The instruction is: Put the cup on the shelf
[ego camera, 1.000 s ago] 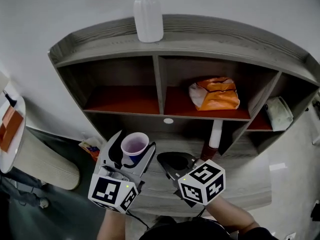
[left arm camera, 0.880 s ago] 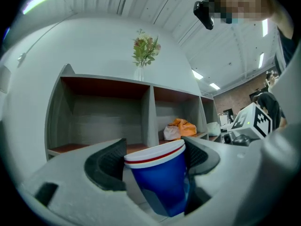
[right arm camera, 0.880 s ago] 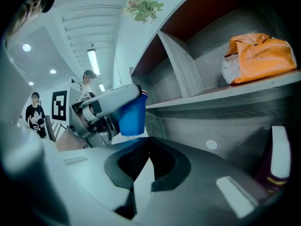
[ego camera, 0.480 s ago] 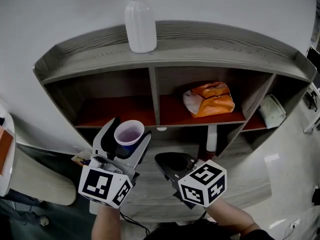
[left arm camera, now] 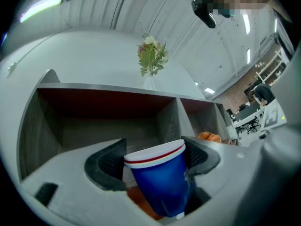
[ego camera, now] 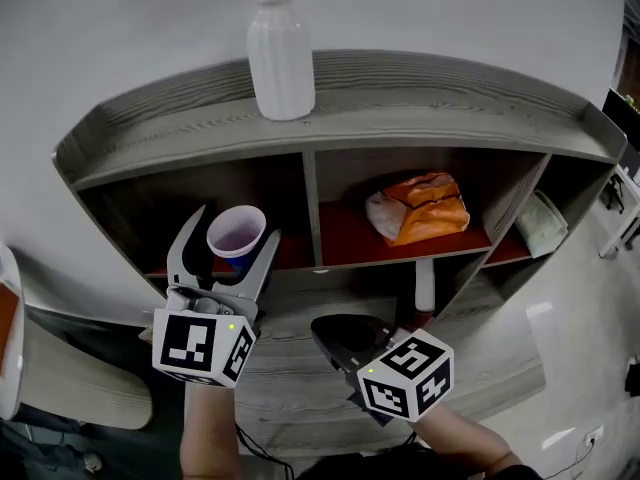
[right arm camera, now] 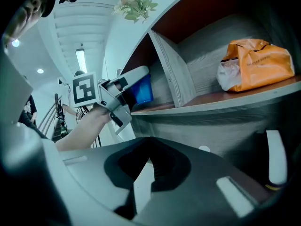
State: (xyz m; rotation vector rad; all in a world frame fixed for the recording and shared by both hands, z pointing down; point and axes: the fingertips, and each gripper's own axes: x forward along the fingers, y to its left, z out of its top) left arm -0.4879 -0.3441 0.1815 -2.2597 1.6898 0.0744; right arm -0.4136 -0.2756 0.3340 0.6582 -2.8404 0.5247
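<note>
A blue paper cup (ego camera: 237, 235) with a white rim and a red stripe is held upright between the jaws of my left gripper (ego camera: 230, 240). It hangs at the mouth of the left compartment of the grey shelf unit (ego camera: 310, 183), just above the red-brown board. In the left gripper view the pads press on the cup (left arm camera: 160, 178) from both sides, and the left gripper (left arm camera: 153, 157) faces the empty compartment. My right gripper (ego camera: 345, 330) sits lower, in front of the bottom shelf, shut and empty. The right gripper view shows the right gripper (right arm camera: 150, 171) and, off to the left, the cup (right arm camera: 142, 90).
An orange bag (ego camera: 420, 208) fills the middle compartment. On top of the unit stands a white vase (ego camera: 281, 58) with a plant. A pale packet (ego camera: 548, 223) lies in the right compartment, and a white cylinder (ego camera: 425, 286) stands in the lower one.
My left gripper has risen with the cup and moved leftward, from below the red-brown board up to the mouth of the left compartment. The right gripper has barely moved.
</note>
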